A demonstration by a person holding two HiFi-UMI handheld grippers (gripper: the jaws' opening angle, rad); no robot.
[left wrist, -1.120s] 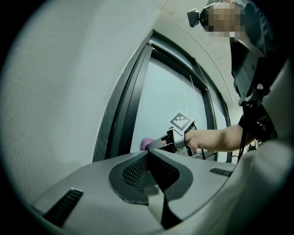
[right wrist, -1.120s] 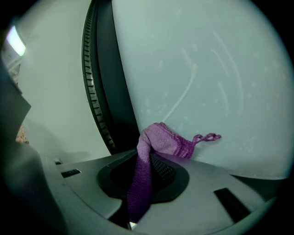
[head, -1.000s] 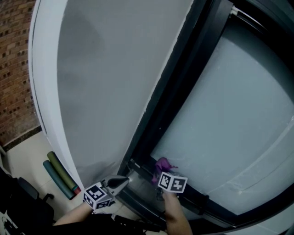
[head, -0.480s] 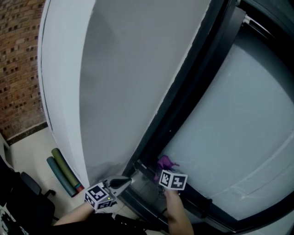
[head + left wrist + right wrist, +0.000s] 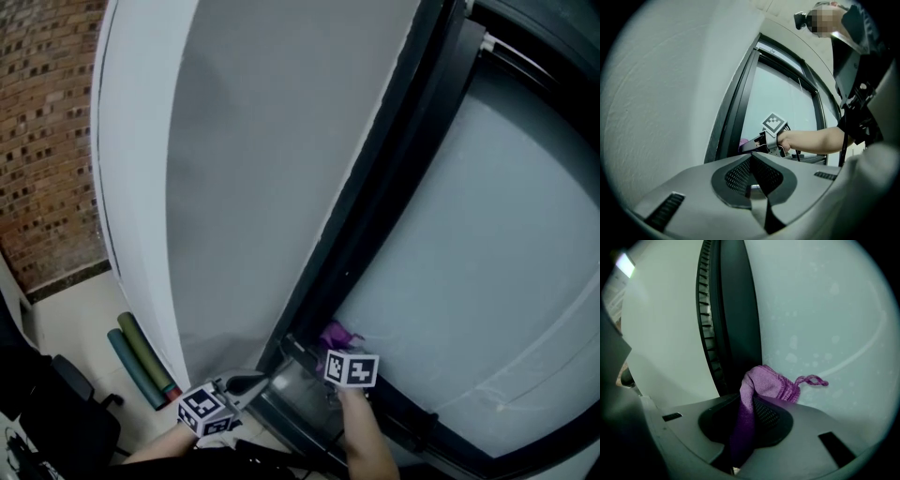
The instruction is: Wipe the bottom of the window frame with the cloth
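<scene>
A purple cloth (image 5: 335, 335) (image 5: 765, 384) is clamped in my right gripper (image 5: 330, 349) (image 5: 748, 401), which is shut on it. In the head view the cloth sits against the low end of the dark window frame (image 5: 370, 216), beside the frosted glass (image 5: 487, 234). The right gripper view shows the cloth's bunched end next to the black frame (image 5: 733, 319), a loose thread lying on the glass (image 5: 825, 305). My left gripper (image 5: 247, 383) (image 5: 751, 158) is shut and holds nothing. It hovers left of the frame, pointing at the right gripper (image 5: 757, 144).
A white wall panel (image 5: 244, 187) runs along the frame's left side, with a brick wall (image 5: 47, 141) beyond. Two rolled mats (image 5: 141, 364) lie on the floor at lower left, near a black chair (image 5: 66, 417). A ribbed seal (image 5: 705, 310) lines the frame.
The head view has swung so the scene sits further right. Both grippers stay about where they were, the cloth still held at the frame's low end.
</scene>
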